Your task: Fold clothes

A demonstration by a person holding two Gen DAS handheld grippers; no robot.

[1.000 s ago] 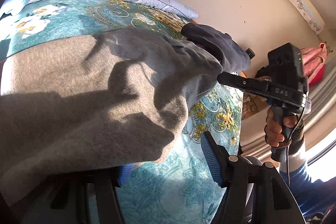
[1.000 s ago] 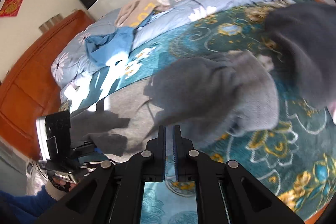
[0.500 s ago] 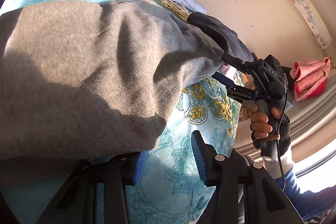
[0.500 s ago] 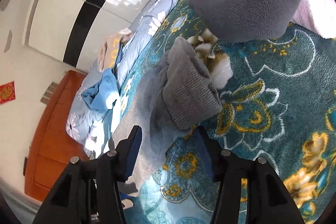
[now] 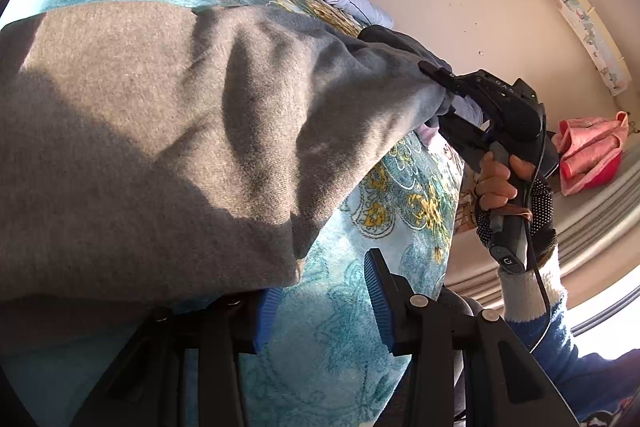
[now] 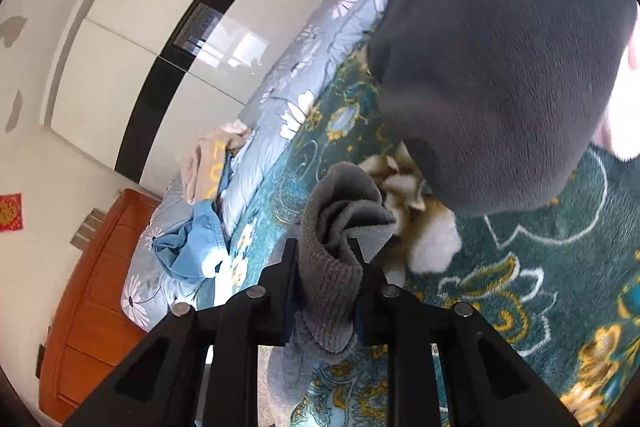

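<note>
- Left wrist view: the grey sweater (image 5: 168,147) fills the left and centre of the frame, spread over the teal floral blanket (image 5: 352,327). It reads as thick, soft knit with deep slack folds, so I judge it moderately heavy for a garment and sure to sag wherever I do not support it.
- My left gripper (image 5: 320,303) sits at the bottom centre with its jaws spread. The sweater's lower edge drapes over the left finger, but nothing lies in the blue-padded gap and the blanket shows through it.
- At centre right of this view, the right gripper (image 5: 444,89) bites into the sweater's far end, held by a hand (image 5: 500,183) in a dotted glove.
- Right wrist view: the sweater's ribbed cuff (image 6: 336,259) stands bunched between my right gripper (image 6: 326,267) at the bottom centre. The jaws are closing and both fingers already press the rib on either side.
- The rib is denser and less stretchy than the body, so I judge it the safest hold; the fuzzy surface should not slip.
- A darker fleece garment (image 6: 500,59) fills the upper right, just beyond the cuff, and I cannot tell whether they touch.
- For the left hand I would take the hem edge, where the fabric is doubled.
</note>
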